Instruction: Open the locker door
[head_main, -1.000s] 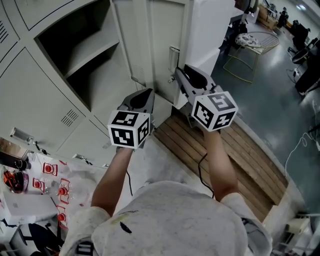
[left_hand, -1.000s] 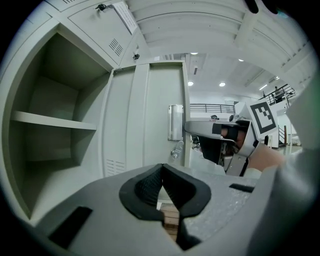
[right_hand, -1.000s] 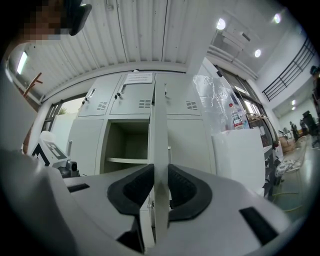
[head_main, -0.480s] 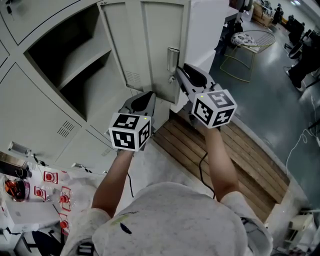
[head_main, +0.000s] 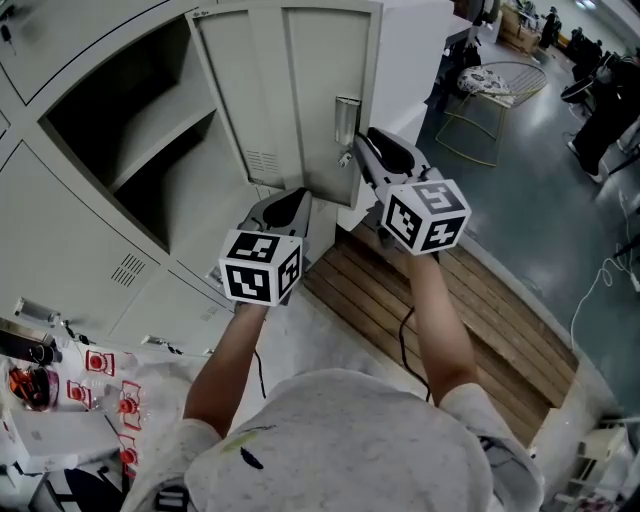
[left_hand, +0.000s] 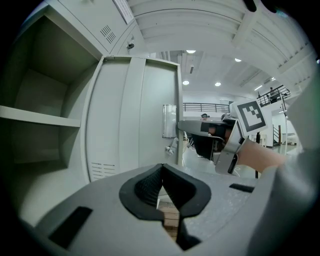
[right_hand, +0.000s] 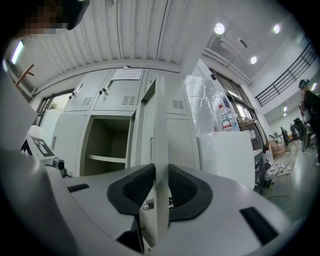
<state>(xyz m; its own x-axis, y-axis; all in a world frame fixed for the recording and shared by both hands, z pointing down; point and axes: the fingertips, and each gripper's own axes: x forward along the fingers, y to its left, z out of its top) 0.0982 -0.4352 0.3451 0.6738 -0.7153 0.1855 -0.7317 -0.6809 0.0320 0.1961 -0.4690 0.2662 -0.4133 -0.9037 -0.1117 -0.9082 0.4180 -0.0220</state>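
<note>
The grey locker door (head_main: 290, 90) stands swung open, its inner face and latch plate (head_main: 346, 120) showing. My right gripper (head_main: 352, 155) is shut on the door's free edge just below the latch. In the right gripper view the door edge (right_hand: 160, 125) runs upright between the two pads of that gripper (right_hand: 161, 172). My left gripper (head_main: 290, 198) hovers left of it, in front of the door's lower part, shut with nothing in it (left_hand: 162, 170). The left gripper view shows the door (left_hand: 130, 115) and the right gripper (left_hand: 186, 125) on its edge.
The open compartment holds one shelf (head_main: 150, 140). More closed locker doors (head_main: 70, 230) lie to the left. Wooden slats (head_main: 400, 290) cover the floor below the grippers. A wire chair (head_main: 500, 100) stands at the far right. A cluttered table (head_main: 90, 380) is at the lower left.
The door has swung wider, so more of its inner face shows, with the right gripper still on its edge. The left gripper has drifted slightly alongside.
</note>
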